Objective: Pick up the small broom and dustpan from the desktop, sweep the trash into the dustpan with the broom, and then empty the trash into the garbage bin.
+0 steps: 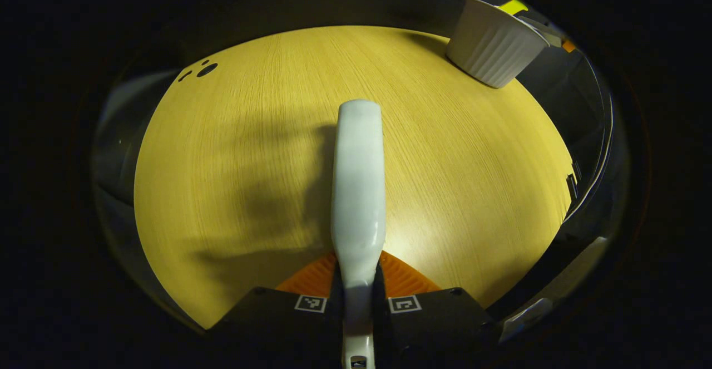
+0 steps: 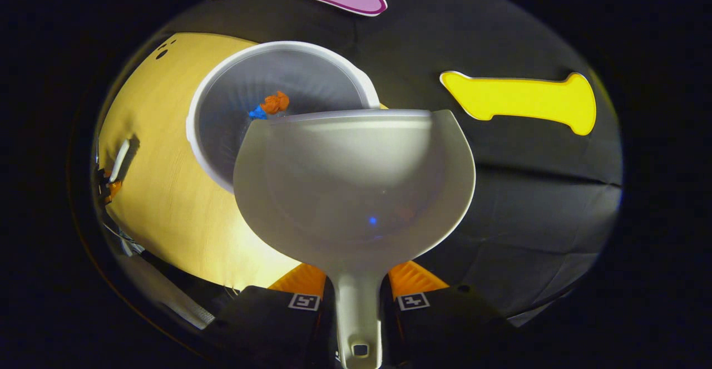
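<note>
In the left gripper view, the left gripper [image 1: 357,280] is clamped on the broom [image 1: 359,191], its ridged fingers [image 1: 311,279] pressed to both sides of the narrow handle. The broom is seen as a smooth, glossy white plastic piece, widening above the fingers and ending in a rounded tip, held over the table [image 1: 233,152]. The table is pale wood-grain laminate with a soft shadow cast left of the broom. Far right, at the table's edge, the bin [image 1: 492,43] is seen: a white ribbed tapered cup shape, upright. Small dark holes [image 1: 206,69] are seen at the far left of the table.

In the right gripper view, the right gripper [image 2: 359,294] is closed on the dustpan [image 2: 356,185], both fingers pressed on its slim handle, which has a small hole at the end. The dustpan is a smooth, matte white plastic scoop, rounded and wide, its straight front lip held at the bin's [image 2: 233,96] rim. Inside the bin, ribbed walls are visible, and trash [image 2: 271,104] is seen in it just past the dustpan's lip: a crumpled orange lump with a blue bit beside it. The bin stands at the table's [image 2: 161,191] edge. The other gripper [image 2: 114,174] is seen small at far left over the table; its state cannot be told there.
</note>
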